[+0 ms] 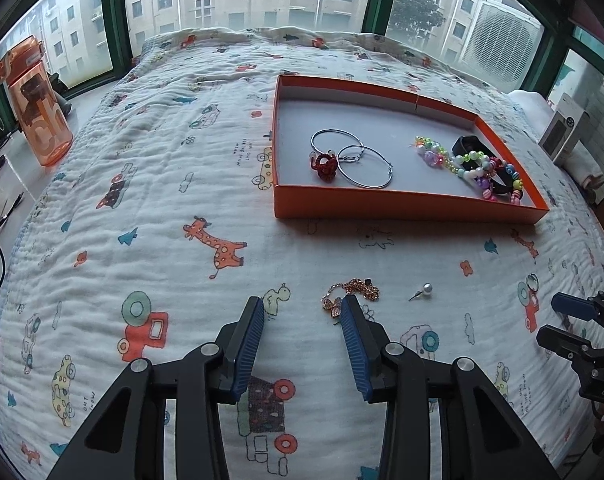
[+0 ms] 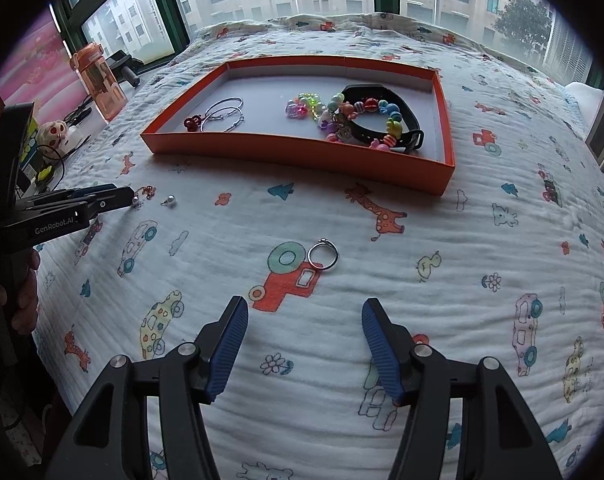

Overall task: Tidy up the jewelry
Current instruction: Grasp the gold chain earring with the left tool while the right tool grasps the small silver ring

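Fingers of your left gripper (image 1: 302, 308) and right gripper (image 2: 305, 310) gape wide, holding nothing; gold chain (image 1: 352, 290), pearl stud (image 1: 425, 290) and silver ring (image 2: 322, 255) lie on the bed outside the orange tray (image 1: 402, 204).

White quilt (image 1: 142, 184) printed with orange giraffes, red trucks, teal birds. Orange tray (image 1: 406, 204), grey inside. Red ring (image 1: 325, 166), silver hoops (image 1: 354, 158), multicoloured beads (image 1: 474, 168). Blue-padded black tongs (image 1: 302, 312).

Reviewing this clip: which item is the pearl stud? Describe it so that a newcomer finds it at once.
Start at the orange tray and come toward the cameras onto the printed blanket. Just right of the rose-gold chain lies the pearl stud: one white bead on a short pin, unlike the plain silver ring further right.
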The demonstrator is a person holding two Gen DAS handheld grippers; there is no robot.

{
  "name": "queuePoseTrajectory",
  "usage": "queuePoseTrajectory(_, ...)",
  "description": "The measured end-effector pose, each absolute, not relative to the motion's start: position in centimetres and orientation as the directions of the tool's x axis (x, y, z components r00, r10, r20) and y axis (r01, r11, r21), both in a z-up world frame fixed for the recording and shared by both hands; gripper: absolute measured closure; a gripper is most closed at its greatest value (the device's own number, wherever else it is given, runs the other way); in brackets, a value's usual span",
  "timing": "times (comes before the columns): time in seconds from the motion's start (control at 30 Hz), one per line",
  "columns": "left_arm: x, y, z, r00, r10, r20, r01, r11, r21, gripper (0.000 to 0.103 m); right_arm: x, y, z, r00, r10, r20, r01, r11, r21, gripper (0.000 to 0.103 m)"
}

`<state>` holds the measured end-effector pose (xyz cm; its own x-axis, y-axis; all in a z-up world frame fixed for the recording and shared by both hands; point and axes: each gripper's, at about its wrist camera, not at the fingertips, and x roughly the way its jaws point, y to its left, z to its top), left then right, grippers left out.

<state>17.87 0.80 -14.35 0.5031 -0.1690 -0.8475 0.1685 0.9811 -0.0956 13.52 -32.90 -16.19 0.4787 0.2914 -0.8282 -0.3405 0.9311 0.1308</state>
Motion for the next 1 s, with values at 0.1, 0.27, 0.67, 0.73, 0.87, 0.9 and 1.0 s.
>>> queuePoseTrajectory(0.1, 17.6, 0.5, -14.3, 0.503, -0.183, -0.845, 0.182, 0.978, -0.104, 0.060, 13.5, -32.9, -16.2, 0.479, 0.291, -0.828, -0.341, 0.931, 0.130, 0.037)
queuePoseTrajectory(0.27, 17.4, -0.1, -14.5, 0.511, -0.176, -0.842, 0.198, 0.977, -0.084, 0.060, 13.5, -33.0, -16.2, 0.479, 0.291, -0.828, -0.341, 0.931, 0.130, 0.037)
queuePoseTrajectory(0.67, 17.2, -0.9, -14.4, 0.525, -0.200, -0.827, 0.246, 0.966, -0.077, 0.081, 13.5, -32.8, -16.1, 0.482, 0.293, -0.826, -0.346, 0.930, 0.129, 0.035)
queuePoseTrajectory(0.73, 17.3, -1.0, -14.5, 0.527, -0.202, -0.826, 0.251, 0.965, -0.077, 0.084, 13.5, -32.8, -16.2, 0.483, 0.295, -0.824, -0.345, 0.930, 0.130, 0.034)
queuePoseTrajectory(0.87, 17.1, -1.4, -14.5, 0.537, -0.196, -0.821, 0.270, 0.961, -0.053, 0.095, 13.5, -32.8, -16.2, 0.484, 0.295, -0.824, -0.344, 0.930, 0.131, 0.034)
queuePoseTrajectory(0.9, 17.0, -1.6, -14.5, 0.540, -0.189, -0.820, 0.273, 0.961, -0.042, 0.095, 13.5, -32.8, -16.2, 0.484, 0.295, -0.824, -0.344, 0.930, 0.131, 0.034)
queuePoseTrajectory(1.0, 16.8, -1.6, -14.3, 0.544, -0.189, -0.818, 0.272, 0.961, -0.041, 0.095, 13.5, -32.8, -16.2, 0.484, 0.296, -0.824, -0.345, 0.930, 0.131, 0.034)
